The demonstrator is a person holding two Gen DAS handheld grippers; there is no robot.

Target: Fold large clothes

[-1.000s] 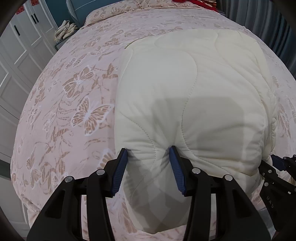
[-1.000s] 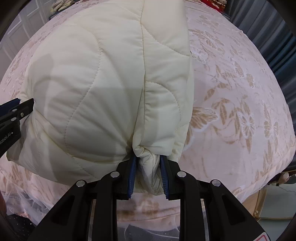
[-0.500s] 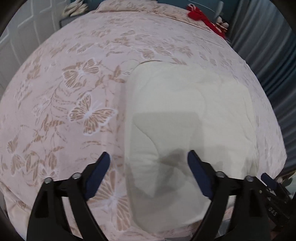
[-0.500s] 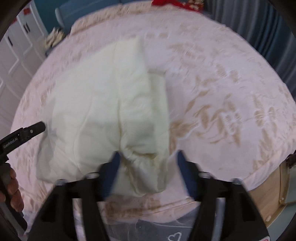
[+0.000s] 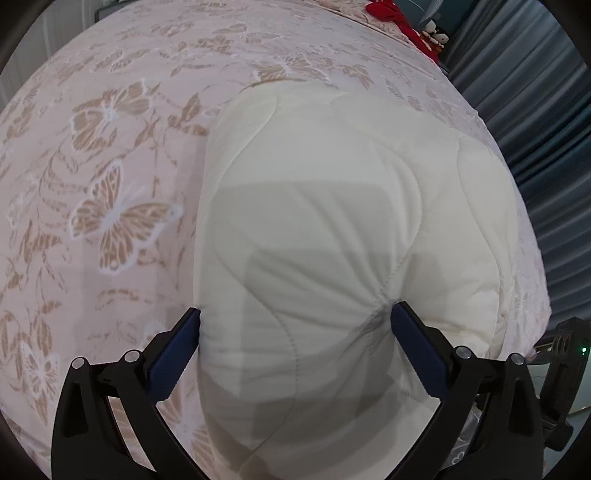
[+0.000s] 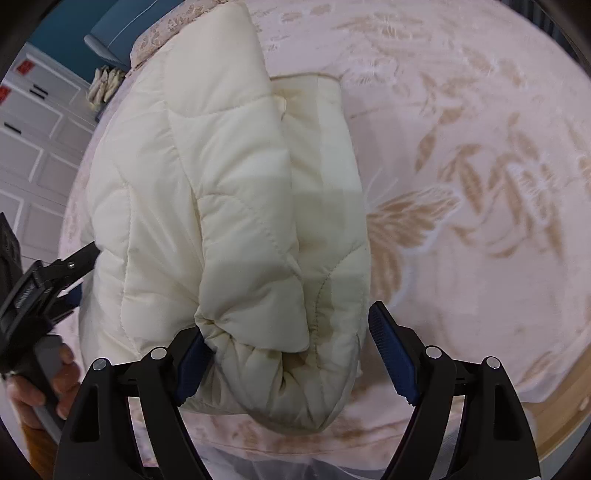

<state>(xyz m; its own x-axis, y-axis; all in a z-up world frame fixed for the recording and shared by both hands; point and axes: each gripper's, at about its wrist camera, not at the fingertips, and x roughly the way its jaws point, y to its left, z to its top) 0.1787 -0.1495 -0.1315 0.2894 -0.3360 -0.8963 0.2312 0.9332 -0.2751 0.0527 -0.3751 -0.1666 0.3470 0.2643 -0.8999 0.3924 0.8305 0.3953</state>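
A cream quilted jacket (image 5: 332,221) lies folded on the bed. It also shows in the right wrist view (image 6: 229,206), where a sleeve lies along its top with the gathered cuff at the near end. My left gripper (image 5: 295,332) is open, its blue pads wide apart on either side of the jacket's near edge. My right gripper (image 6: 286,336) is open too, its pads on either side of the bunched cuff and hem, the left pad touching the fabric. The left gripper (image 6: 44,284) shows at the left edge of the right wrist view, held by a hand.
The bed has a pink bedspread (image 5: 92,184) with tan butterflies. Blue-grey curtains (image 5: 546,129) hang to the right. A red cloth (image 5: 399,22) lies at the far end. White cabinet doors (image 6: 33,147) stand to the left. The bed's near edge (image 6: 424,432) is below my grippers.
Both grippers have let go of the jacket and opened wide. They pulled back and up, then came close over the jacket's near edge again.
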